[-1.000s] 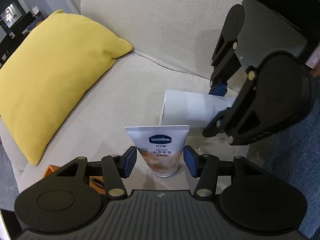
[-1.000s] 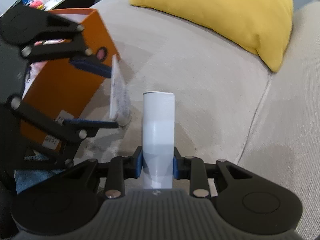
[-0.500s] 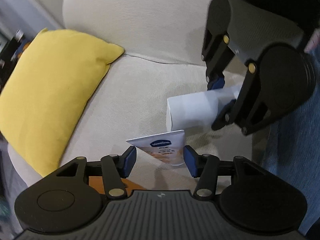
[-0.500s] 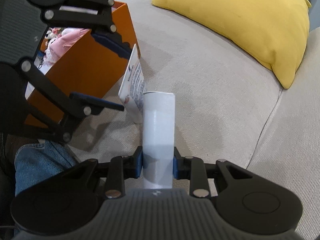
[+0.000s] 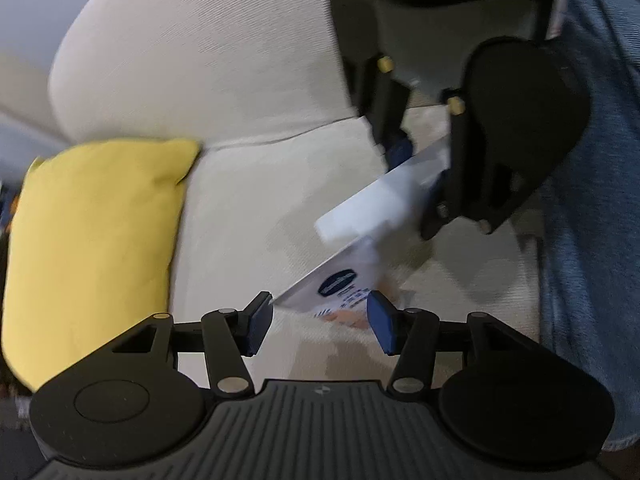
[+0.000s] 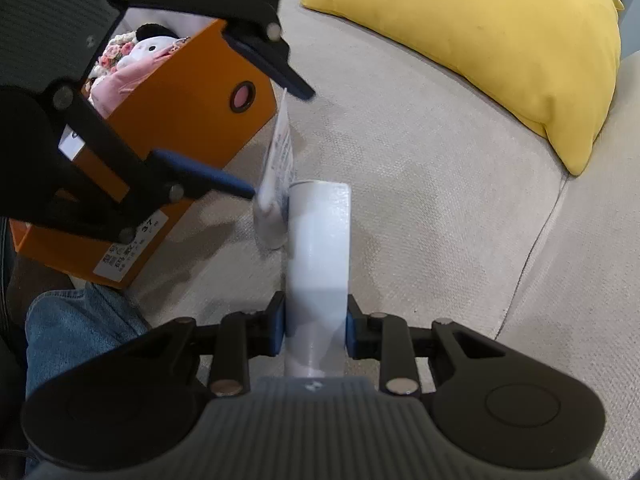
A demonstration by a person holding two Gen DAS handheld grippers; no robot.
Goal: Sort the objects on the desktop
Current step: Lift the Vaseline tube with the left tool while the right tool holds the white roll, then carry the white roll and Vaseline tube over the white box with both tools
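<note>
My right gripper (image 6: 316,326) is shut on a plain white tube (image 6: 320,248), held above the beige sofa seat (image 6: 420,160). The tube also shows in the left wrist view (image 5: 380,200), blurred, in the right gripper (image 5: 416,168). A Vaseline lotion tube (image 5: 340,292) stands cap down on the seat, leaning, between the pads of my open left gripper (image 5: 320,320). The right wrist view shows that tube (image 6: 278,176) edge on, between the left gripper's fingers (image 6: 200,170), beside the white tube's end.
An orange box (image 6: 192,116) holding a pink cloth and a panda plush (image 6: 148,40) sits on the seat at left. A yellow cushion (image 6: 500,40) lies at the back; it also shows in the left wrist view (image 5: 92,240). A jeans-clad leg (image 5: 592,240) is at right.
The left gripper has swung right and lower around the Vaseline tube, which now leans. The right gripper with the white tube has moved closer to the Vaseline tube.
</note>
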